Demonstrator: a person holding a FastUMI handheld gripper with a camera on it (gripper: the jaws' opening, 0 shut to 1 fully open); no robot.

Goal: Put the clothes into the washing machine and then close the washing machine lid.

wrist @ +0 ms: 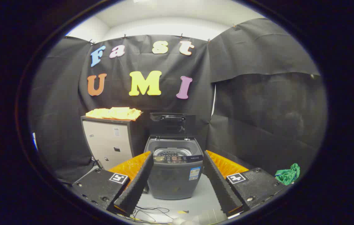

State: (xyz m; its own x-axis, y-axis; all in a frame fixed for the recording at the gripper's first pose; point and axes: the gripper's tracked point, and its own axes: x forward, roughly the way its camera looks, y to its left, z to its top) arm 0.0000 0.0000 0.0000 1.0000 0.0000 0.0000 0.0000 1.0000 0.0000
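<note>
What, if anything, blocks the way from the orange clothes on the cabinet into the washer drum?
Nothing visible does. The washing machine stands right beside the cabinet, its lid raised upright behind the open drum. The orange clothes lie on the cabinet's top. The gripper is open and holds nothing.

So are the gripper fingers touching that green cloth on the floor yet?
Apart. The gripper view shows the gripper open, fingers framing the washing machine, while the green cloth lies off to the right, beyond the right finger.

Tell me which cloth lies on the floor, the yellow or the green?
The green cloth, on the floor right of the open hand-held gripper. The yellow cloth sits atop the cabinet.
</note>
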